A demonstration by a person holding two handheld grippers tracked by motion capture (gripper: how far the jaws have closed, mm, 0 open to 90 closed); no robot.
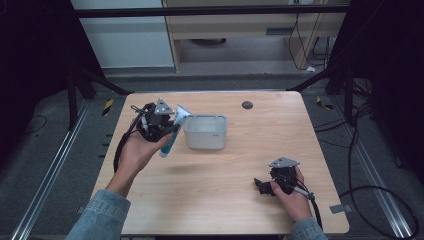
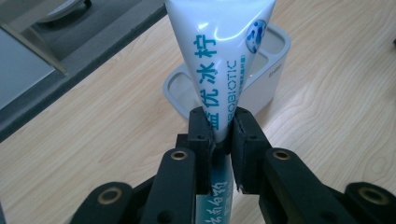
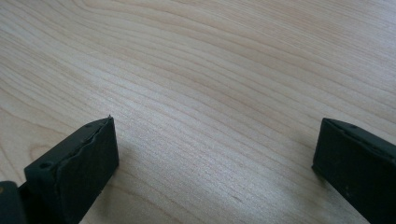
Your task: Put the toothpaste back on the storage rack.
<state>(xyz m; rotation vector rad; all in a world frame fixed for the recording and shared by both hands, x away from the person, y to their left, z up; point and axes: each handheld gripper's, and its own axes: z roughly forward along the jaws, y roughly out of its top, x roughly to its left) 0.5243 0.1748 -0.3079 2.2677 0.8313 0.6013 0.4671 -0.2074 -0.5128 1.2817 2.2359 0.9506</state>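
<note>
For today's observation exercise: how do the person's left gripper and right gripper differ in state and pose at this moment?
The left gripper is shut on a white toothpaste tube; the right gripper stands open with nothing between its jaws. The left is held up beside the white holder; the right sits low over the bare table. Both have black jaws.

1. The desk (image 1: pixel 235 200) has a pale wood-grain top.
2. A white, compartmented holder (image 1: pixel 205 132) stands left of its middle.
3. A small dark round disc (image 1: pixel 247 105) sits near the far edge.
</note>
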